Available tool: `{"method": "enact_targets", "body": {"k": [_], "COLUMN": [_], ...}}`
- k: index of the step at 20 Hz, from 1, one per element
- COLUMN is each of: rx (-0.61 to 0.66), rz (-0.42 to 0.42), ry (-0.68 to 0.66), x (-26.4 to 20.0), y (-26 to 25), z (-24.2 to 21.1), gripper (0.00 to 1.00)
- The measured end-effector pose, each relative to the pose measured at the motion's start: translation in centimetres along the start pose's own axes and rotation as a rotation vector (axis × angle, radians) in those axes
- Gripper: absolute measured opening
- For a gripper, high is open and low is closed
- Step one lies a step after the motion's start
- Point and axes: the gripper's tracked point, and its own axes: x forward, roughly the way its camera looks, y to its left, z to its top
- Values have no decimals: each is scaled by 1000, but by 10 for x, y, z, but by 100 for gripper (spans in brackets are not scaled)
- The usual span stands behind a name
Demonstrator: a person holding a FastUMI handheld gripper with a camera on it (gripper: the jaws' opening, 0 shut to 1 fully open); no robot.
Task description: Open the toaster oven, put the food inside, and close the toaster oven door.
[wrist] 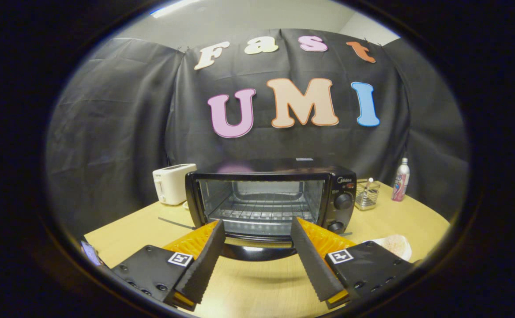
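Where black cloth walls the booth, wooden table (398, 218), gripper (257, 229) spread.

Black toaster oven (269, 194) door down, open; food (394, 245) right of it.

The toaster oven (269, 201) at twelve o'clock from the gripper (257, 234) has a glossy black shell, a bare metal wire rack (261, 210) and its shiny door (257, 249) dropped open. The spread fingers (204, 265) hold nothing; their pads are matt black and ribbed, backed by orange plastic. The table (261, 287) is smooth pale wood, and a white plastic toaster (172, 183) sits at ten o'clock.
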Motion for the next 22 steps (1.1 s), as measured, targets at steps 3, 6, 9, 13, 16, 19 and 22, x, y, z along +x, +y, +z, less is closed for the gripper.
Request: {"method": "enact_targets", "body": {"k": [3,6,9,13,16,19,22], "rx": [1,1,-16,-19,1,39,43], "rz": [-2,-4,3,8,22,32,33], "ry": [50,110,152,194,239,281,335], "x": [-7,-13,-17,-21,-21,-21,-18], "y": [0,0,0,-2,-3,-5,-6], "z": [-12,-27,-37,-55,-69,-83,-103], "gripper": [95,95,95,95,95,95,95]}}
